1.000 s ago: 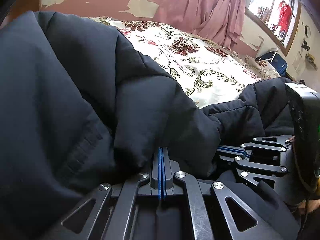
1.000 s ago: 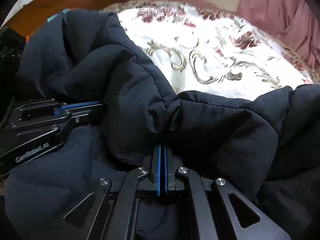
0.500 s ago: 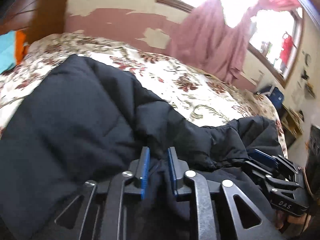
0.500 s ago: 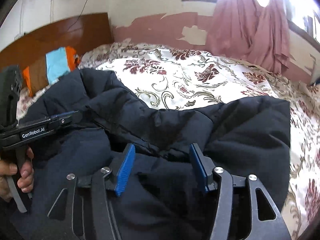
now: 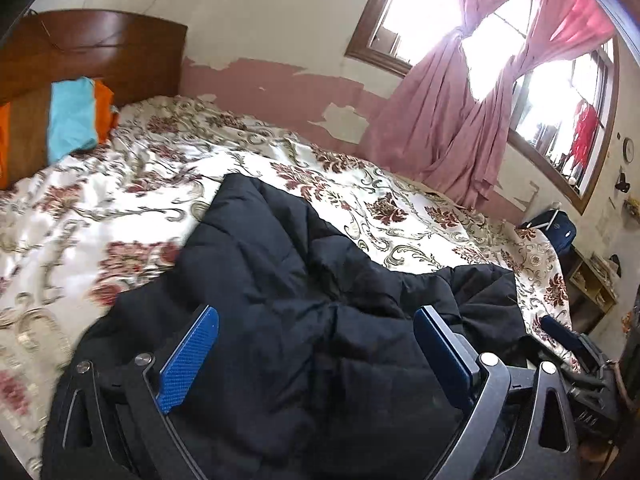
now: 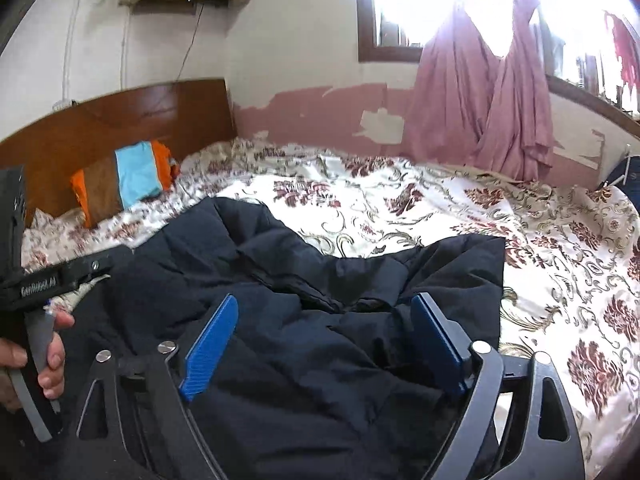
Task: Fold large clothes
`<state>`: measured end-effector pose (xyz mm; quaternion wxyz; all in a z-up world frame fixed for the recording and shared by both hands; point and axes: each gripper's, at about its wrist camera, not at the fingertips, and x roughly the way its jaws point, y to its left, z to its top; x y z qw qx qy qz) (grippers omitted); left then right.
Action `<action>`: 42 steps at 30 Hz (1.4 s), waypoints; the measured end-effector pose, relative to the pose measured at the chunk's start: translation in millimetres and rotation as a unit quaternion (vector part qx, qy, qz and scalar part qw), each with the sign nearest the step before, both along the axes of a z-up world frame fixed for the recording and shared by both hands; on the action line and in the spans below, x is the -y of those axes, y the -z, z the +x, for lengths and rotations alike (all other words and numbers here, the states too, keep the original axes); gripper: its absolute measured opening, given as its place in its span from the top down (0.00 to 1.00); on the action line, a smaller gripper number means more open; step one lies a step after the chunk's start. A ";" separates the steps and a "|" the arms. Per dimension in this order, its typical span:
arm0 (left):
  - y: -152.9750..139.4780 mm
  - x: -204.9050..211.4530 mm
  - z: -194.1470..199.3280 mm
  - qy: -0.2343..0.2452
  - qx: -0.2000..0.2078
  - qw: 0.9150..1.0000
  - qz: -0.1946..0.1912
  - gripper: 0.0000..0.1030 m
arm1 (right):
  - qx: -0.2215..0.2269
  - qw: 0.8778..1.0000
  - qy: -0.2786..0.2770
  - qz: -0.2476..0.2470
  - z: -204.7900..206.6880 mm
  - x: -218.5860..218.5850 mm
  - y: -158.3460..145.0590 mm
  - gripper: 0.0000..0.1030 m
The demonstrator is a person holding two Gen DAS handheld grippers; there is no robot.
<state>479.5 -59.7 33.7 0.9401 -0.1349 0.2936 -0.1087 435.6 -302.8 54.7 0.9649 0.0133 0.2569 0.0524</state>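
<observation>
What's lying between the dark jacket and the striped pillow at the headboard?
Only bare floral bedspread lies between the dark puffer jacket and the striped pillow, clearest in the right wrist view.

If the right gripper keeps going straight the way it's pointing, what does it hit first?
Most likely the dark padded jacket, bunched just ahead of the right gripper and its open jaws; the floral bedspread lies beyond. Depth is uncertain.

The puffy quilted jacket (image 5: 288, 320) was black or very dark navy, the satin bedspread (image 5: 120, 216) was cream with dark red flowers and olive scrolls, the striped pillow (image 6: 124, 178) was orange, brown and light blue, and the draped curtain (image 6: 480, 116) was dusty pink.
</observation>
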 end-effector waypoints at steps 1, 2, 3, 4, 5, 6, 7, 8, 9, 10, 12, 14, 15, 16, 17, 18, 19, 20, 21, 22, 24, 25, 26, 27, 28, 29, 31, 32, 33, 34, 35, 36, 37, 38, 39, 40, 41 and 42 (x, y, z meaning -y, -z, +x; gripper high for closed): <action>-3.6 -2.0 -8.0 -0.001 0.006 1.000 0.005 0.05 | 0.003 1.000 -0.005 0.006 -9.8 -1.0 -4.6 0.15; -8.2 -4.5 -18.9 -0.004 0.015 1.000 0.012 0.04 | 0.004 1.000 -0.011 0.011 -15.7 -0.2 -7.2 0.15; -12.6 -6.9 -30.1 -0.008 0.021 1.000 0.020 0.04 | 0.004 1.000 -0.015 0.014 -22.2 -1.4 -9.7 0.15; -16.0 -8.3 -39.8 -0.011 0.023 0.999 0.027 0.04 | 0.007 1.000 -0.020 0.014 -31.9 -2.5 -13.6 0.15; -19.9 -9.6 -48.9 -0.012 0.025 0.999 0.033 0.04 | 0.012 1.000 -0.022 0.013 -40.0 -3.4 -16.5 0.15; -25.3 -12.0 -63.1 -0.013 0.029 0.999 0.041 0.04 | 0.017 1.000 -0.024 0.010 -49.6 -4.5 -19.4 0.14; -29.6 -12.8 -74.3 -0.013 0.035 0.998 0.044 0.02 | 0.021 0.999 -0.027 0.010 -59.1 -5.8 -21.8 0.14; -33.6 -14.8 -86.0 -0.014 0.044 0.998 0.046 0.01 | 0.025 0.999 -0.028 0.012 -68.0 -6.1 -24.1 0.14; -38.1 -18.4 -97.5 -0.016 0.052 0.997 0.046 0.00 | 0.027 0.999 -0.029 0.015 -75.6 -6.7 -26.0 0.14; -41.5 -19.9 -108.3 -0.017 0.058 0.997 0.048 0.00 | 0.031 0.999 -0.030 0.022 -85.5 -6.2 -28.3 0.12; -48.0 -20.6 -127.8 -0.015 0.065 0.996 0.056 0.00 | 0.036 0.998 -0.030 0.038 -104.5 -5.2 -31.3 0.10; -52.6 -20.5 -141.2 -0.014 0.069 0.995 0.067 0.00 | 0.038 0.998 -0.032 0.048 -120.4 -4.8 -33.4 0.09; -55.3 -20.3 -151.6 -0.011 0.074 0.994 0.074 0.00 | 0.040 0.997 -0.031 0.050 -127.6 -4.9 -34.3 0.09; -56.8 -19.7 -159.3 -0.009 0.078 0.994 0.078 0.00 | 0.043 0.997 -0.032 0.051 -136.5 -4.6 -35.3 0.08; -58.7 -19.9 -167.1 -0.004 0.083 0.993 0.082 0.00 | 0.045 0.997 -0.031 0.051 -142.9 -5.6 -35.4 0.08; -60.3 -19.6 -173.1 -0.001 0.088 0.992 0.087 0.00 | 0.049 0.997 -0.030 0.049 -151.0 -5.5 -36.2 0.08; -62.1 -17.7 -180.2 0.001 0.090 0.992 0.092 0.00 | 0.053 0.997 -0.026 0.047 -157.6 -5.5 -36.6 0.08; -64.0 -16.5 -187.1 0.006 0.091 0.991 0.097 0.00 | 0.056 0.997 -0.023 0.044 -163.9 -6.0 -37.4 0.08; -65.6 -15.7 -192.3 0.010 0.092 0.990 0.102 0.00 | 0.059 0.997 -0.018 0.040 -170.7 -6.8 -37.9 0.08; -66.6 -14.1 -196.0 0.013 0.092 0.990 0.105 0.00 | 0.061 0.997 -0.016 0.037 -175.2 -7.5 -38.0 0.08; -69.3 -12.0 -208.8 0.018 0.096 0.989 0.107 0.00 | 0.063 0.998 -0.010 0.030 -185.5 -8.4 -39.2 0.08; -69.9 -11.3 -213.3 0.018 0.097 0.989 0.108 0.00 | 0.060 0.998 0.001 0.022 -190.5 -9.0 -38.4 0.08; -70.6 -11.0 -218.6 0.017 0.098 0.989 0.109 0.00 | 0.058 0.998 0.006 0.017 -193.9 -10.9 -39.0 0.08; -71.3 -11.0 -223.2 0.016 0.099 0.989 0.112 0.00 | 0.053 0.998 0.006 0.012 -197.7 -11.6 -38.1 0.08; -72.2 -11.0 -228.0 0.015 0.100 0.988 0.116 0.00 | 0.049 0.999 0.006 0.009 -202.1 -12.6 -37.7 0.08; -72.3 -11.5 -233.2 0.014 0.102 0.987 0.120 0.00 | 0.047 0.999 0.008 0.007 -206.4 -13.4 -37.7 0.08; -71.4 -12.7 -243.2 0.013 0.108 0.986 0.125 0.00 | 0.051 0.999 0.011 0.006 -217.2 -13.7 -37.0 0.08; -70.9 -13.6 -247.5 0.013 0.109 0.986 0.126 0.00 | 0.055 0.998 0.012 0.006 -222.9 -14.5 -36.3 0.08; -69.6 -16.3 -253.1 0.013 0.110 0.986 0.125 0.00 | 0.060 0.998 0.016 0.005 -227.7 -15.4 -35.1 0.08; -68.3 -17.5 -257.0 0.013 0.111 0.986 0.125 0.00 | 0.065 0.998 0.022 0.002 -233.0 -16.6 -33.4 0.07; -66.8 -19.2 -260.9 0.013 0.111 0.986 0.124 0.00 | 0.068 0.997 0.024 -0.001 -237.7 -17.9 -31.6 0.07; -64.2 -22.2 -265.8 0.016 0.109 0.986 0.123 0.00 | 0.066 0.997 0.024 -0.004 -241.8 -19.9 -30.2 0.07; -62.2 -23.6 -269.9 0.018 0.108 0.986 0.122 0.00 | 0.059 0.998 0.026 -0.010 -245.5 -22.1 -27.8 0.07; -59.7 -25.6 -274.1 0.019 0.105 0.986 0.125 0.00 | 0.053 0.998 0.029 -0.015 -248.2 -23.8 -26.6 0.07; -57.0 -27.3 -278.2 0.018 0.103 0.986 0.129 0.00 | 0.049 0.998 0.033 -0.020 -251.3 -25.8 -25.7 0.07; -54.8 -28.3 -282.0 0.017 0.102 0.986 0.132 0.00 | 0.045 0.998 0.037 -0.026 -254.6 -27.4 -24.7 0.07; -52.6 -29.3 -285.2 0.016 0.100 0.986 0.135 0.00 | 0.042 0.998 0.040 -0.032 -256.9 -28.1 -24.2 0.07; -49.0 -31.5 -289.8 0.018 0.097 0.985 0.139 0.00 | 0.040 0.998 0.043 -0.038 -259.2 -28.5 -23.8 0.07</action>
